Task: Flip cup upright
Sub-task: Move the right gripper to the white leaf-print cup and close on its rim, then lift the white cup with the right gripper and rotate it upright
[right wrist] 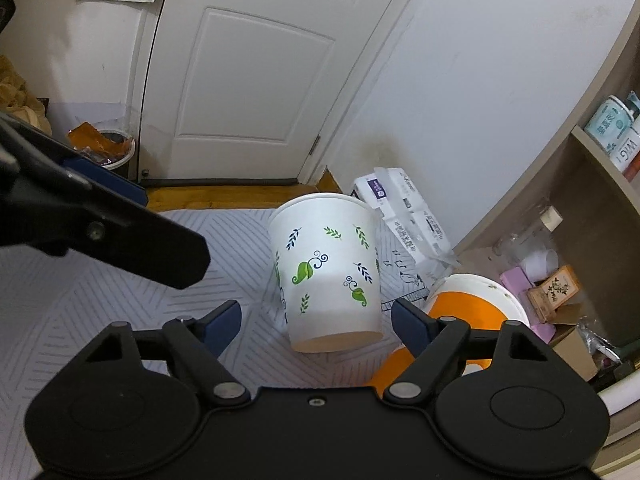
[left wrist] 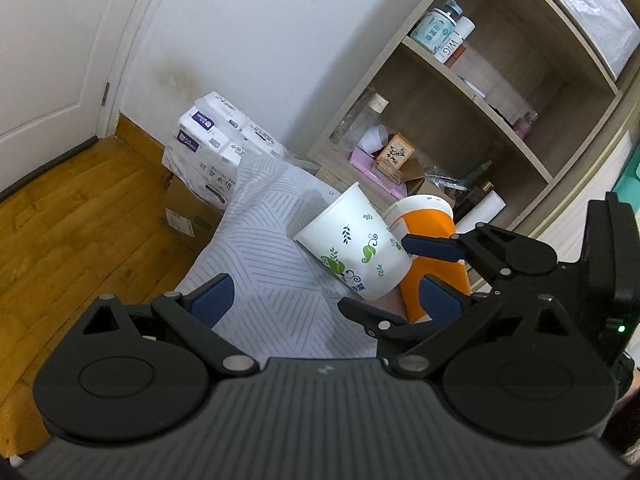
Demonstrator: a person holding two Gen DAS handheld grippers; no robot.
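Paper cup point(right wrist: 326, 268) lies tipped on its side on the striped cloth point(right wrist: 80, 320), in the middle of the right wrist view. Its base faces the camera at 6 o'clock and its open rim points away toward 12.

To do the step well, working from the left:
- **Left gripper:** The left gripper point(left wrist: 326, 300) is spread wide and grips nothing. It hangs at about 9 o'clock of the cup and is best kept clear there.
- **Right gripper:** The right gripper point(right wrist: 324, 320) is also released. One blue pad sits on each side of the cup's base end, and a gap shows on both sides. I would close gently on the lower wall, since thin paper likely buckles under a hard squeeze. Then I would roll the wrist so the rim swings up to 12 and set the base flat on the cloth.
- **Orange tub:** The orange tub point(right wrist: 472, 308) stands at about 4 o'clock, just beside the cup. Whether they touch I cannot tell, so swing away from it.

The cup is white, printed with green and dark-blue leaves and curls. Its walls taper toward the base and look undented.
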